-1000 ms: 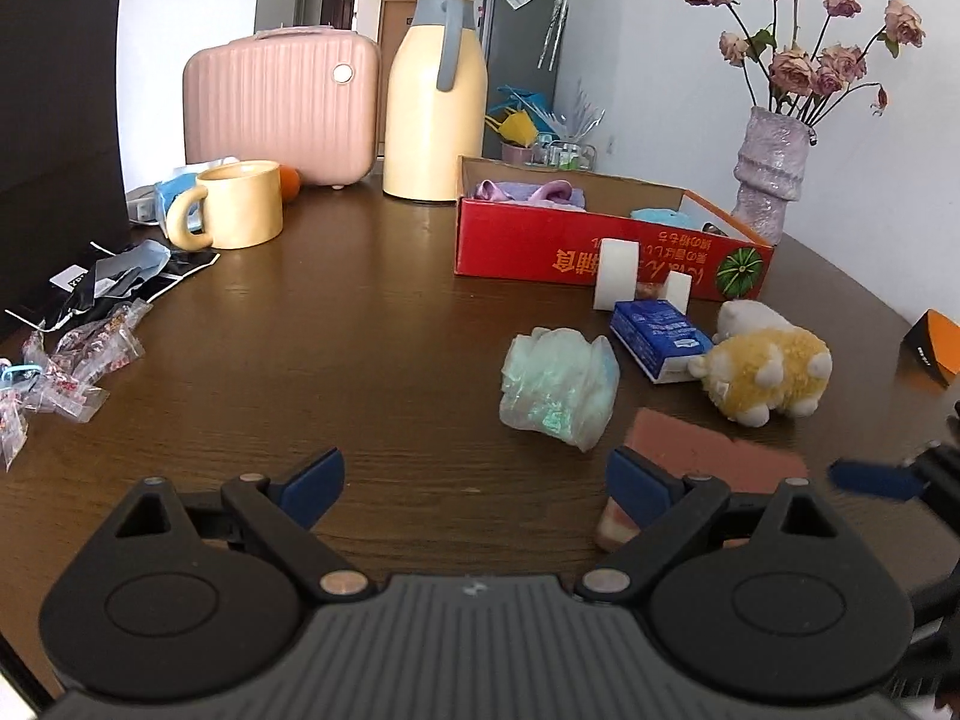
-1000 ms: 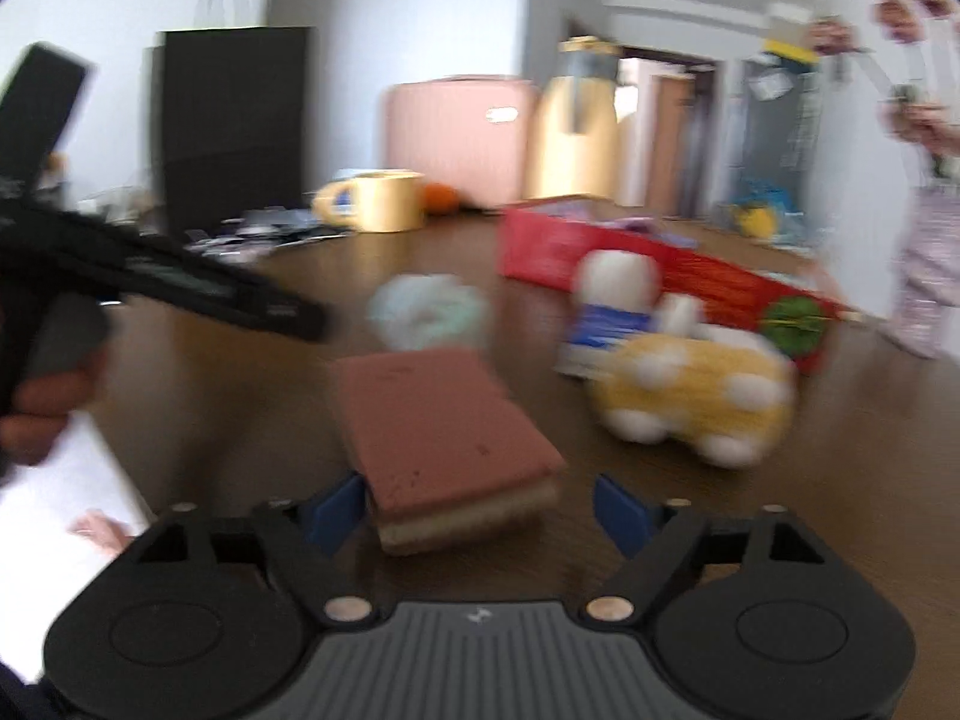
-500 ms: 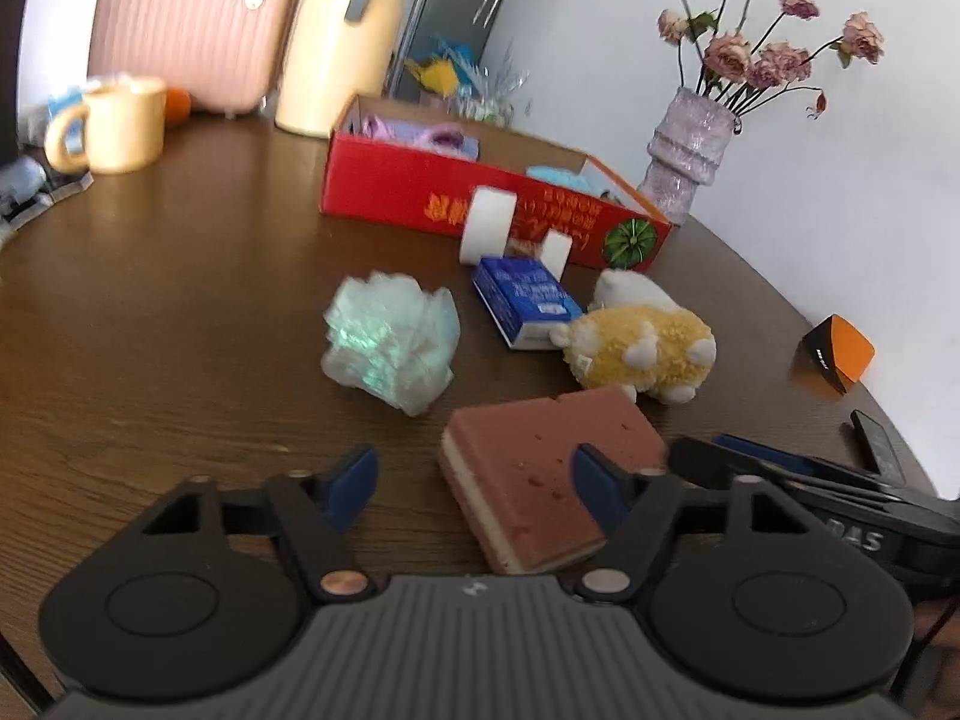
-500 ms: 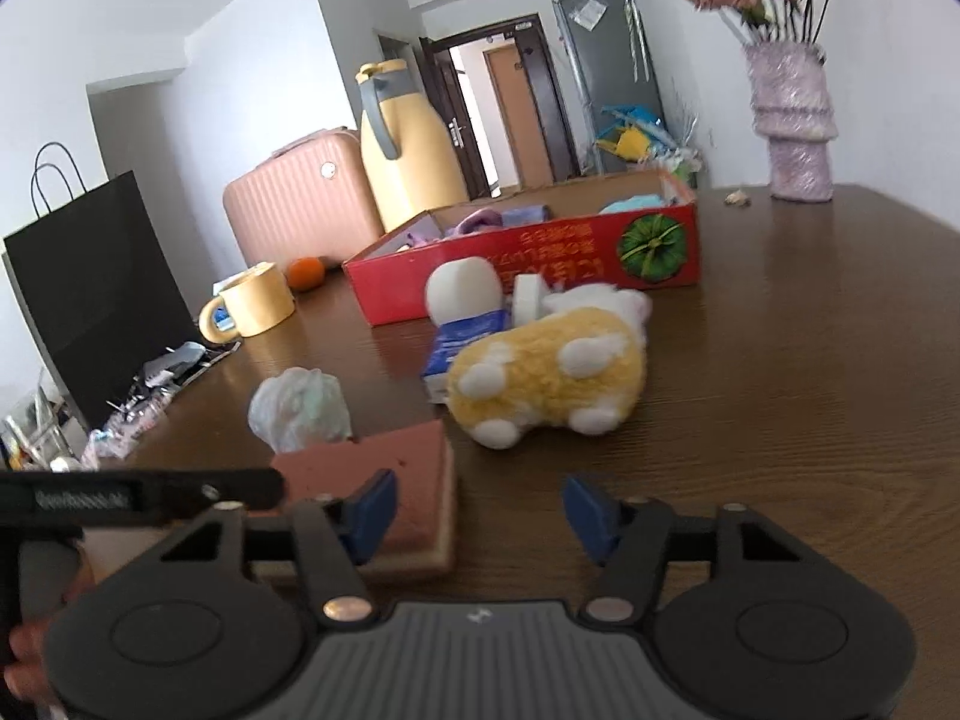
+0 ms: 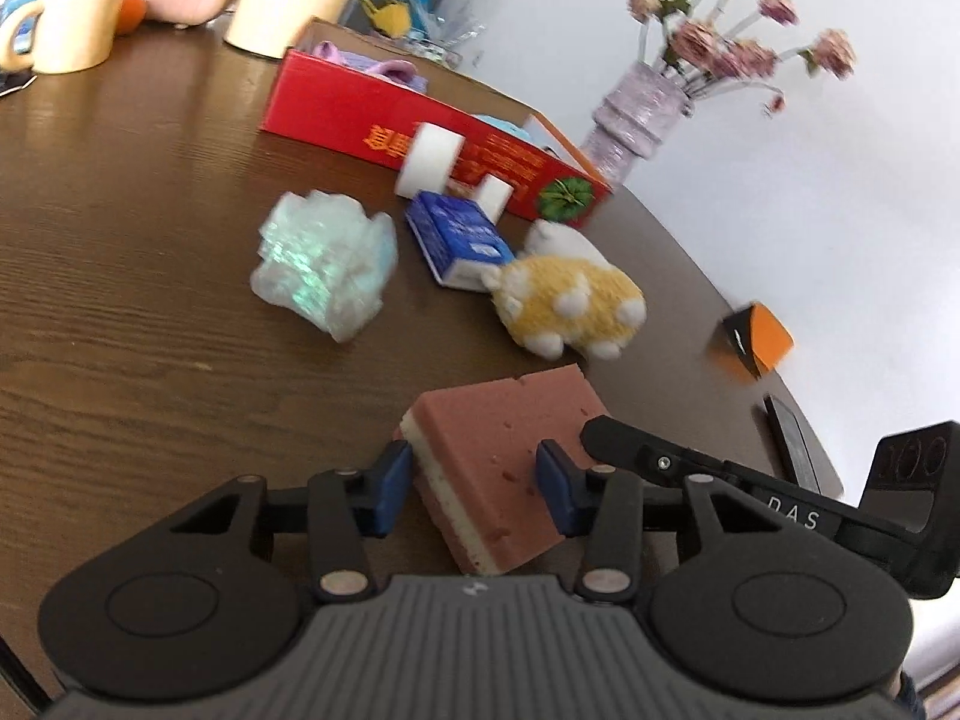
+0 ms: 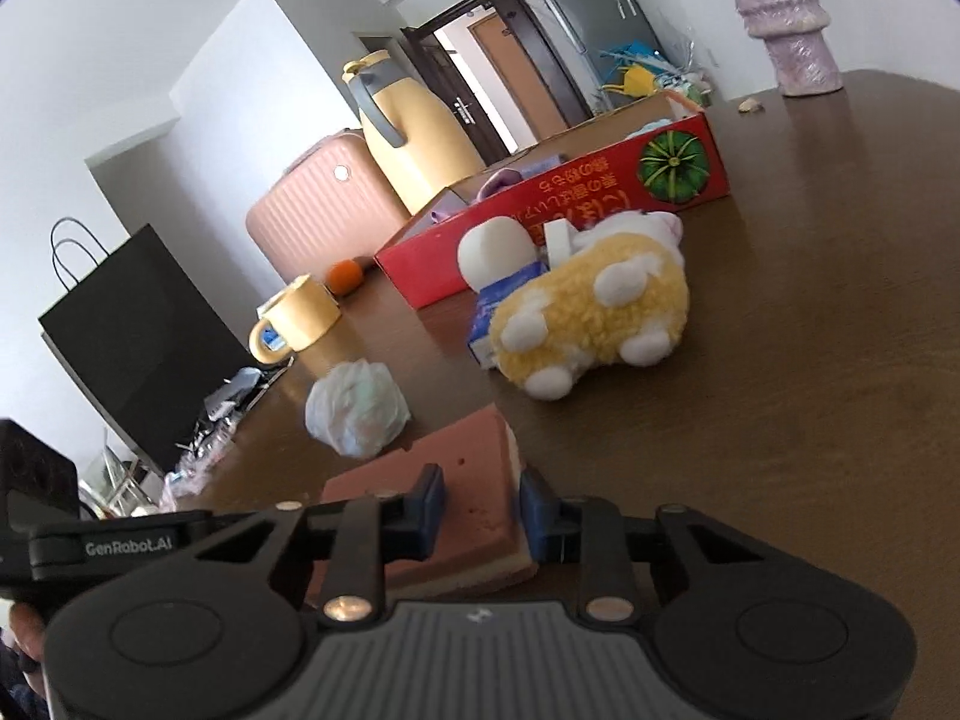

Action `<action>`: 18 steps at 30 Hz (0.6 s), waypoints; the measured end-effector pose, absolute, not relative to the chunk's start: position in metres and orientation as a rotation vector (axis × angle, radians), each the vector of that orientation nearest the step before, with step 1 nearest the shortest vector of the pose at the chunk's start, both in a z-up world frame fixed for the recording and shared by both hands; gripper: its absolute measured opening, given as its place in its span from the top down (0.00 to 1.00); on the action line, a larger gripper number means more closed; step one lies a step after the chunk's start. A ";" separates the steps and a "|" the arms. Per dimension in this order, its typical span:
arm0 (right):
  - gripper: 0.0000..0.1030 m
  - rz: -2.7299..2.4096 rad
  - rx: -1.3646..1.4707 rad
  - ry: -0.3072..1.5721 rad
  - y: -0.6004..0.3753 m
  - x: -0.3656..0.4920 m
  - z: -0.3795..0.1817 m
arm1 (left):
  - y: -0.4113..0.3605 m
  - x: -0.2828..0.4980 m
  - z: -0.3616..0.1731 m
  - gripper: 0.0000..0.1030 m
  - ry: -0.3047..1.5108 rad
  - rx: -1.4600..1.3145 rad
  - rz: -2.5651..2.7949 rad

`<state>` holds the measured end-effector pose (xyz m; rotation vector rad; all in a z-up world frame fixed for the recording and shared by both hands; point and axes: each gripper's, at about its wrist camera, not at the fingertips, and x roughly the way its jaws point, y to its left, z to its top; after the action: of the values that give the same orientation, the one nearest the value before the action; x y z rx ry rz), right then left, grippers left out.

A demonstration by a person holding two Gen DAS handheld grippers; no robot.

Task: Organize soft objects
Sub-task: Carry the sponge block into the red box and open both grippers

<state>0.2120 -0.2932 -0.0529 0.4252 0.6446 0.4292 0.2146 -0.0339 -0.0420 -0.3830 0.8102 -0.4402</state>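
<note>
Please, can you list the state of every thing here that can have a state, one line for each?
left claw: jaws just closing, pads on the sponge
right claw: jaws just closing, pads on the same sponge
red box: open at top, things inside
plush toy: lying on its side
plastic bag: crumpled
mug: upright
vase: upright

"DAS" | right hand-held gripper; "GenRobot.AI" | left hand-held gripper
</note>
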 end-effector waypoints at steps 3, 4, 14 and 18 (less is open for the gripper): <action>0.75 0.418 0.437 0.646 -0.296 0.200 -0.052 | -0.037 0.206 -0.041 0.58 0.812 -0.358 -0.467; 0.75 0.415 0.435 0.646 -0.297 0.197 -0.049 | -0.038 0.204 -0.040 0.58 0.814 -0.356 -0.473; 0.75 0.378 0.357 0.421 -0.329 0.257 0.050 | -0.072 0.262 0.053 0.60 0.619 -0.270 -0.563; 0.75 0.349 0.403 0.458 -0.355 0.357 0.076 | -0.105 0.353 0.087 0.60 0.617 -0.232 -0.561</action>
<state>0.3575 -0.3551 0.0760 0.4033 0.4578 0.3489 0.3534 -0.1045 0.0868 -0.2324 0.6173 -0.5615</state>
